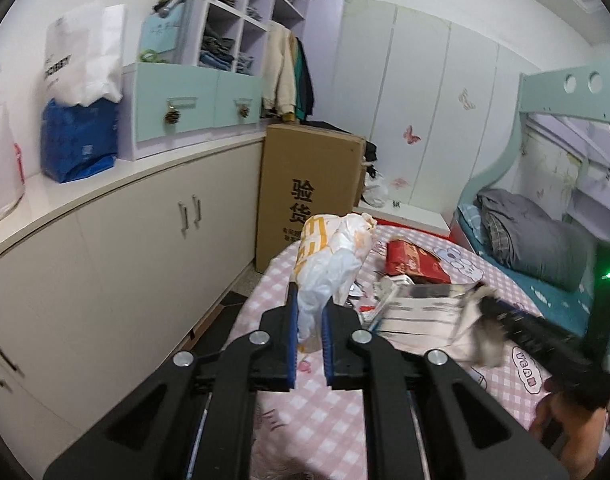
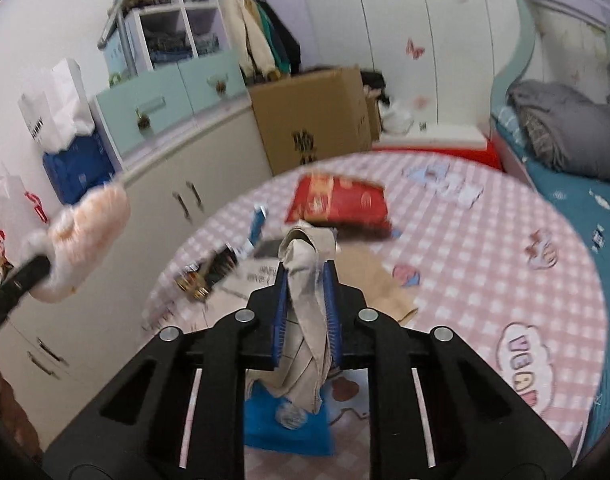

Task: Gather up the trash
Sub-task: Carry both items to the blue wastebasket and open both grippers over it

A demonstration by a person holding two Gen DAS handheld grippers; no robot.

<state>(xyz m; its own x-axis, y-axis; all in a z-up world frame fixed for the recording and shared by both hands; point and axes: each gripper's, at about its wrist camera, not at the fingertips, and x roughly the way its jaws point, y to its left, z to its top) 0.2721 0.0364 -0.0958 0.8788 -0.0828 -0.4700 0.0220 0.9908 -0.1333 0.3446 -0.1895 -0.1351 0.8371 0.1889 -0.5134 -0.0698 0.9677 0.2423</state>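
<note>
Crumpled wrapper (image 1: 333, 256) between left gripper (image 1: 309, 312) pads

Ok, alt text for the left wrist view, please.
The left claw is shut on a crumpled white and orange wrapper above a pink checked tablecloth. A red packet and papers lie beyond; the right claw grips beige paper.

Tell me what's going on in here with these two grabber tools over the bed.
A person is clearing trash off a bed with a pink checked cover, one gripper in each hand. The left gripper has its jaws shut on a crumpled white and orange wrapper, lifted off the bed. The right gripper is shut on a crumpled brown paper bag. A red snack bag and other scraps are not yet picked up.
</note>
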